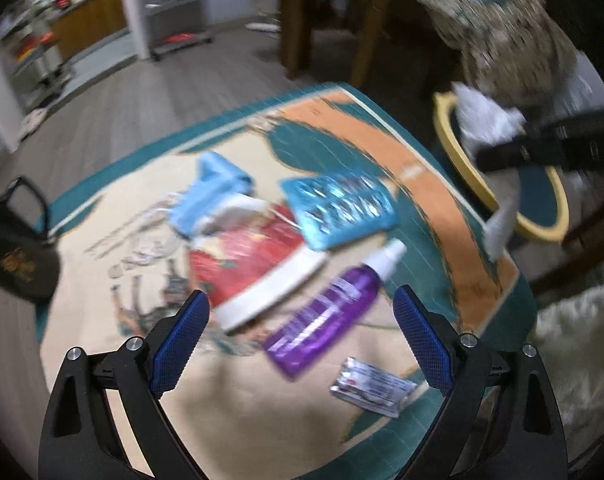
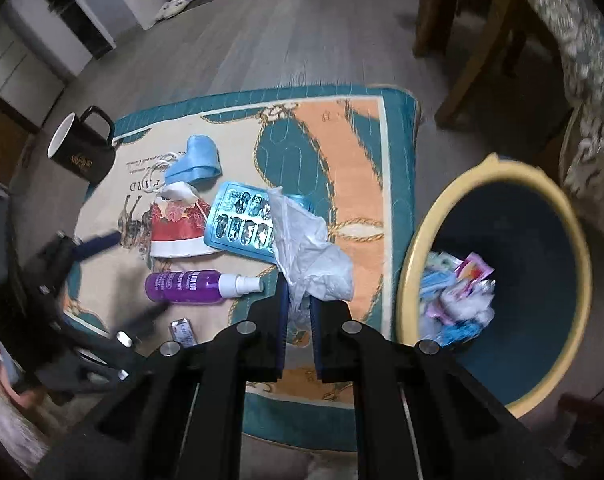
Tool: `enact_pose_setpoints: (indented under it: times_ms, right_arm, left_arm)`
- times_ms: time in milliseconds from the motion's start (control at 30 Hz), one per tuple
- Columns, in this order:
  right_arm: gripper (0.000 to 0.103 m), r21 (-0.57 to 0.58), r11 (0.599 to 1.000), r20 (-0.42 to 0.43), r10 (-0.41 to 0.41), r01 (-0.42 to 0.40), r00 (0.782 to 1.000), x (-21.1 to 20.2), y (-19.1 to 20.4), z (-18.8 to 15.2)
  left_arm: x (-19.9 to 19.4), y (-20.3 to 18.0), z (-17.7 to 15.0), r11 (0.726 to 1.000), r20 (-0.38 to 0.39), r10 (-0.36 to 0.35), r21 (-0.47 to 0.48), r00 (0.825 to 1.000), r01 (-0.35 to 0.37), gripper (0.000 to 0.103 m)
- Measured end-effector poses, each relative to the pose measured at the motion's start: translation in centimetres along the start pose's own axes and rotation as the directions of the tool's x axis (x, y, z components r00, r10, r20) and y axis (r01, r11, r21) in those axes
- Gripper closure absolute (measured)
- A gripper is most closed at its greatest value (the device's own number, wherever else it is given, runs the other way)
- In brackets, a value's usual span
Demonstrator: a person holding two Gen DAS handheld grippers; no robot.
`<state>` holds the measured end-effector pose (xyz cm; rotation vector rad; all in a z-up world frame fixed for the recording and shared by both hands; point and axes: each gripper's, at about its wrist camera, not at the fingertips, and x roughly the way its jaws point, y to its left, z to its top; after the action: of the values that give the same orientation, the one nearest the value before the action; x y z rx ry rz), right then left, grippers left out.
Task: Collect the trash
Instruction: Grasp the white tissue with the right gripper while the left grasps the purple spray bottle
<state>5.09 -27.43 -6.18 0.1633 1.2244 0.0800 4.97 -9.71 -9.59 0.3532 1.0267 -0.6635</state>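
Above rug (image 2: 354, 184), tissue (image 2: 310, 248) between right gripper (image 2: 300, 300) pads.

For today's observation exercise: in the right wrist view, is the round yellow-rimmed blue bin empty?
No: the round yellow-rimmed blue bin already holds a heap of crumpled colourful wrappers at its bottom.

The left gripper (image 1: 302, 312) is matte black with cross-hatched blue pads (image 1: 182, 340) and round silver screws at its linkage pivots, and the right gripper (image 2: 300, 312), at about five o'clock from it, shares that black build, blue pads and silver screws.
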Motion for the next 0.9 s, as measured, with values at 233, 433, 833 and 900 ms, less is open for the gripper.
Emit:
enact_pose_setpoints:
  times_ms: [233,433,833,900]
  right_arm:
    - [0.093,-0.038,0.999,0.044,0.021,-0.019,0.999,-1.1,0.4,0.3]
    - [0.093,-0.017,1.0,0.054,0.023,-0.023,0.998,-1.4,-0.6,0.3]
    - [0.093,0.029,0.999,0.067,0.011,-0.013,0.998,-1.4,-2.1,0.6]
    - [0.093,0.04,0.999,0.069,0.01,-0.012,0.998,-1.5,-2.4,0.7]
  left_arm:
    - [3.8,-2.5,-0.5,0.996,-0.134,-0.015,0.08,0.991,0.026,0.029]
    - [5.3,-2.4,-0.5,0.998,-0.177,0.015,0.058,0.984,-0.005,0.055]
    - [3.8,-2.7,0.5,0.999,-0.137,-0.026,0.042,0.99,0.032,0.066]
    - [3.3,-2.9,0.7,0.998,-0.121,-0.031,0.05,0.992,0.037,0.067]
